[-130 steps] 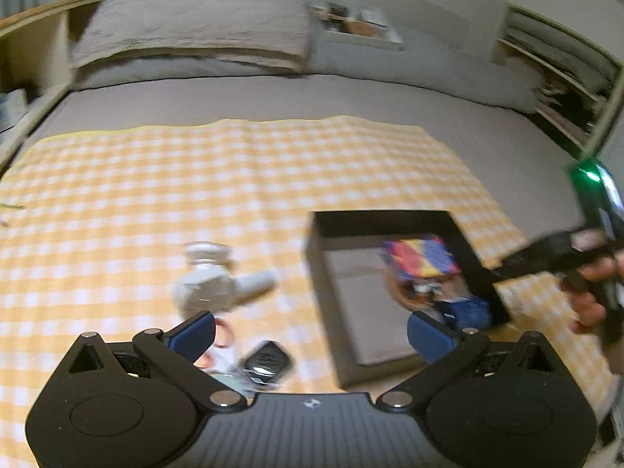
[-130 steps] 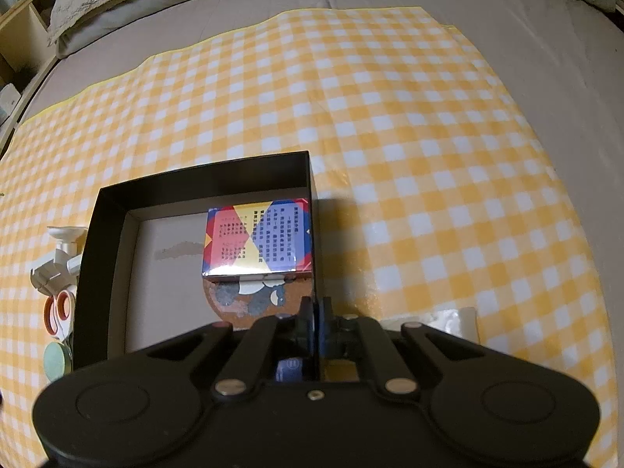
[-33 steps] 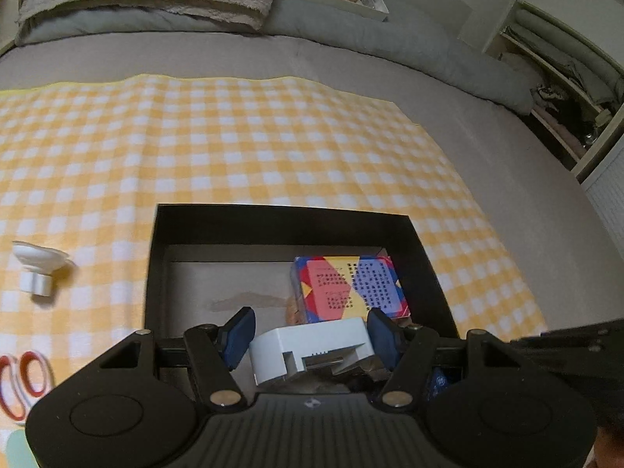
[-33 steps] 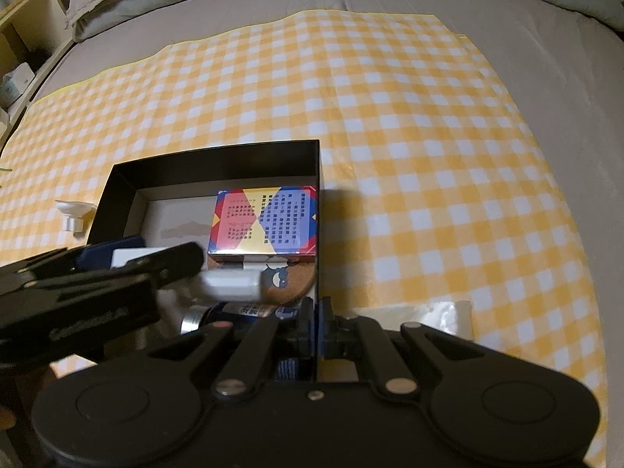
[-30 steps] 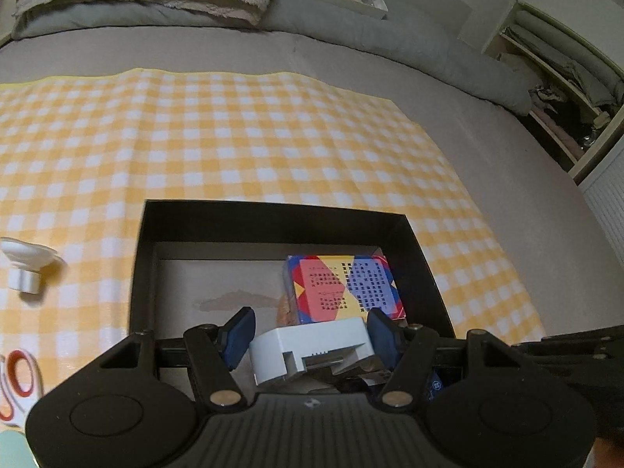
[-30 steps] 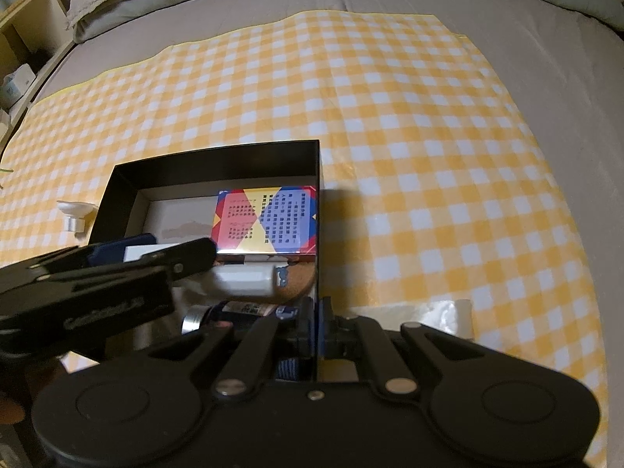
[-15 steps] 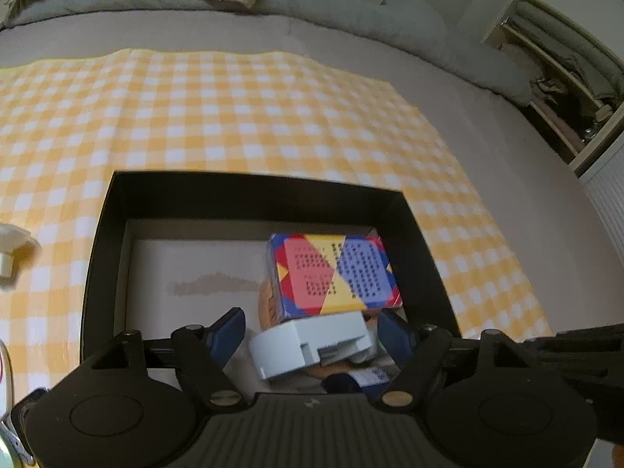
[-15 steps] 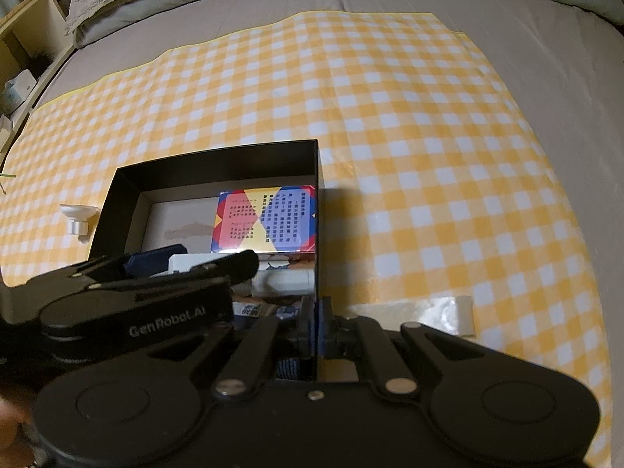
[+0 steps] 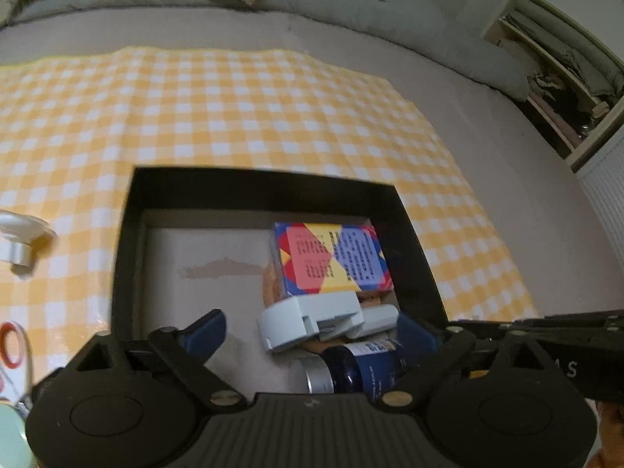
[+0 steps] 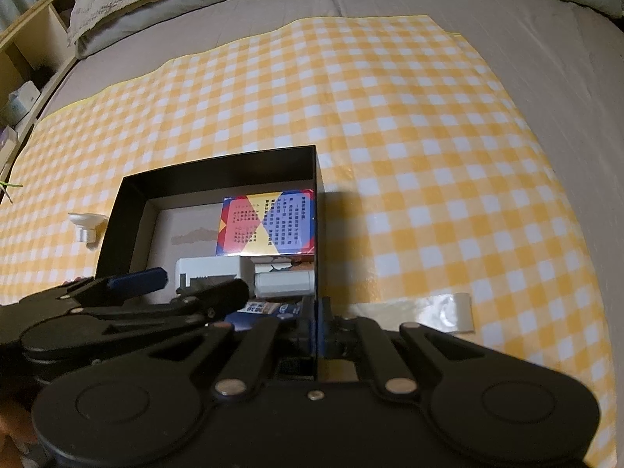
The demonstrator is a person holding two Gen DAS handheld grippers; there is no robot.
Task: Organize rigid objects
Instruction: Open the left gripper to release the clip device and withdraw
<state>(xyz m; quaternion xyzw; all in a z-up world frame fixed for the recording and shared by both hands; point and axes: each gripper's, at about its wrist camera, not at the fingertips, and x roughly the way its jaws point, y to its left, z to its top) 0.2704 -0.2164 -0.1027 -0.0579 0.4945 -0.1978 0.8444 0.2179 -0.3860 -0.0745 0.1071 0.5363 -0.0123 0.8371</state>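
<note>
**White plastic piece released into the black box; left jaws wide, right jaws clamped on the box wall**

The left hand-held gripper (image 9: 312, 333) is seen with its jaws spread wide; they have just been opening, and the white plastic piece (image 9: 312, 321) lies between them, touched by neither pad. The piece rests inside the black box (image 9: 265, 183), toward the box's near right corner, tilted, its long axis running roughly crosswise to the left gripper's fingers. It lies directly ahead of and just below that gripper, so the left hand is judged the nearer for any re-seating.

The piece is noted as pale grey-white, blocky, with a stepped recess on its upper face. It leans on a cork-coloured round item, of which only a part shows, and touches the near edge of the colourful card box (image 9: 329, 259). A dark blue bottle (image 9: 362, 366) lies just beside it, at the box's near wall.

The right hand-held gripper (image 10: 316, 321) is closed on the box's right wall near the near right corner, apparently steadying it.

On the checked cloth (image 10: 390, 117), off the box's left edge, a white suction hook (image 10: 86, 226) is still to be put away; it is nearer the left hand.
</note>
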